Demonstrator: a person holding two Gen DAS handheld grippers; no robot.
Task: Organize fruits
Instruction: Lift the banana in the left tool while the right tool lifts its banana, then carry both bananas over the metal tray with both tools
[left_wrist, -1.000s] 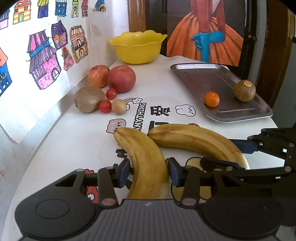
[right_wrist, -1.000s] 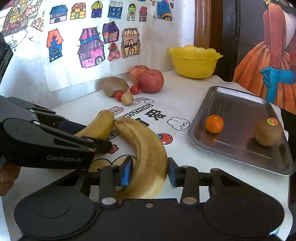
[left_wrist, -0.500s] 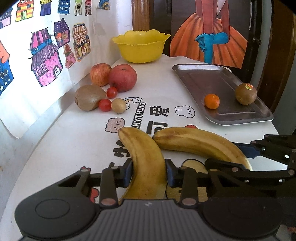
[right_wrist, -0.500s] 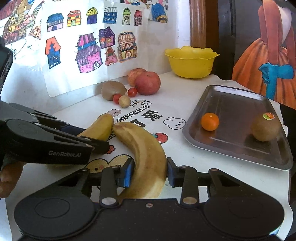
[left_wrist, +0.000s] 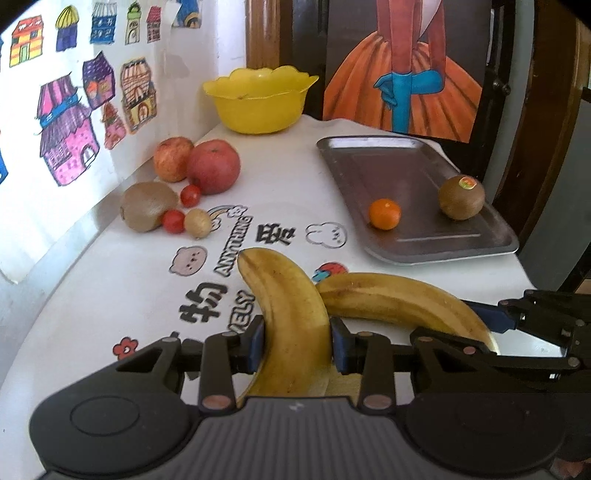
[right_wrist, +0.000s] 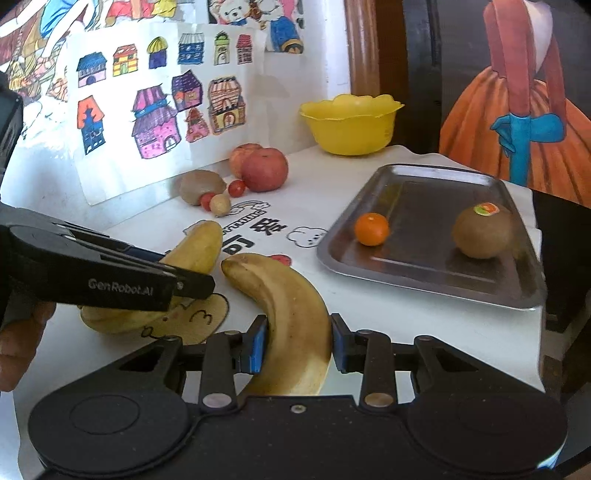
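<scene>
My left gripper (left_wrist: 297, 343) is shut on a yellow banana (left_wrist: 286, 306) and holds it above the white table. My right gripper (right_wrist: 297, 341) is shut on a second banana (right_wrist: 291, 314); that banana also shows in the left wrist view (left_wrist: 402, 302), tip against the first. The left gripper's banana shows in the right wrist view (right_wrist: 199, 245). A steel tray (left_wrist: 406, 173) at the right holds a small orange (left_wrist: 385, 214) and a kiwi (left_wrist: 461, 197). Two apples (left_wrist: 212, 166), a kiwi (left_wrist: 147, 206), cherry tomatoes (left_wrist: 173, 221) and a small tan fruit lie at the left.
A yellow bowl (left_wrist: 258, 98) stands at the table's far end by the wall. Drawings of houses hang on the wall at the left (left_wrist: 66, 140). The table's right edge runs just past the tray. A dark chair or door frame stands right of the table.
Both grippers have closed on their bananas and lifted them off the table. Both views have risen and moved slightly forward toward the tray.
</scene>
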